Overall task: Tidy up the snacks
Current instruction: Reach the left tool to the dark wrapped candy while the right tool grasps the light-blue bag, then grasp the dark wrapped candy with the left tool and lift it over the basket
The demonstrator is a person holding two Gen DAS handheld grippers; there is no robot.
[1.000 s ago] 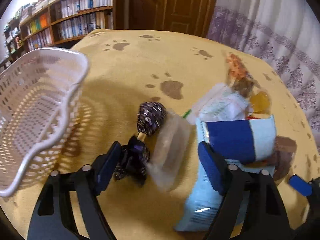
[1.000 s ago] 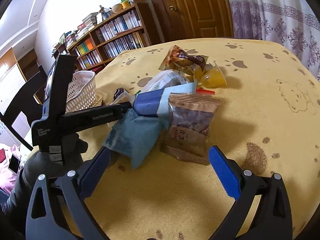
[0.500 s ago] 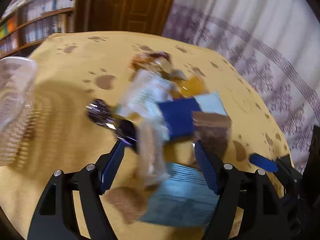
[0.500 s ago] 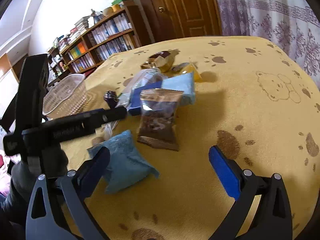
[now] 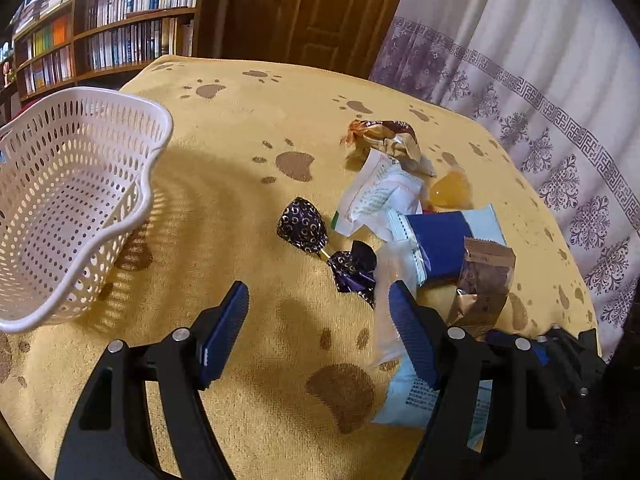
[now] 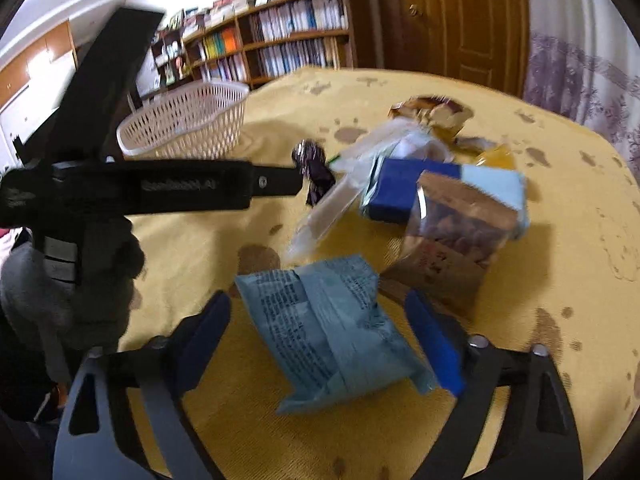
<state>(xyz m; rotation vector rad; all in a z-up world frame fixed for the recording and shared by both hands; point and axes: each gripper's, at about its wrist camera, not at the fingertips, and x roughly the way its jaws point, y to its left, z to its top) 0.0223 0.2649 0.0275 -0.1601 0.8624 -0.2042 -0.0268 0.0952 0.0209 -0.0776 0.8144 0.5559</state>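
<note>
While your left gripper (image 5: 316,332) hangs low over the yellow paw-print cloth (image 5: 240,128), its blue pads (image 5: 224,336) are spread wide with nothing between them. Furthest left in that view sits the white basket (image 5: 52,304), with nothing lying on its perforated floor, well apart from the snacks. Next comes the dark purple foil-wrapped sweet (image 5: 304,228), lying on the cloth just ahead of the gap between the fingers; your right-hand pad touches or overlaps a clear plastic packet (image 5: 388,280) (the edge is too blurred to say which). Beyond it the pile holds a white sachet (image 5: 376,196), a blue-and-pale-blue pack (image 5: 444,244), a brown bag (image 5: 486,276), a brown-and-gold wrapper (image 5: 384,136) and an orange jelly cup (image 5: 452,192), all crowded together and overlapping. Over on your right gripper (image 6: 320,344), the jaws also stand wide, straddling the pale blue pouch (image 6: 332,332), which lies flat on the cloth between the pads; no squeeze shows. From this camera your gloved hand (image 6: 92,280) grips the left tool's handle at the left edge.
</note>
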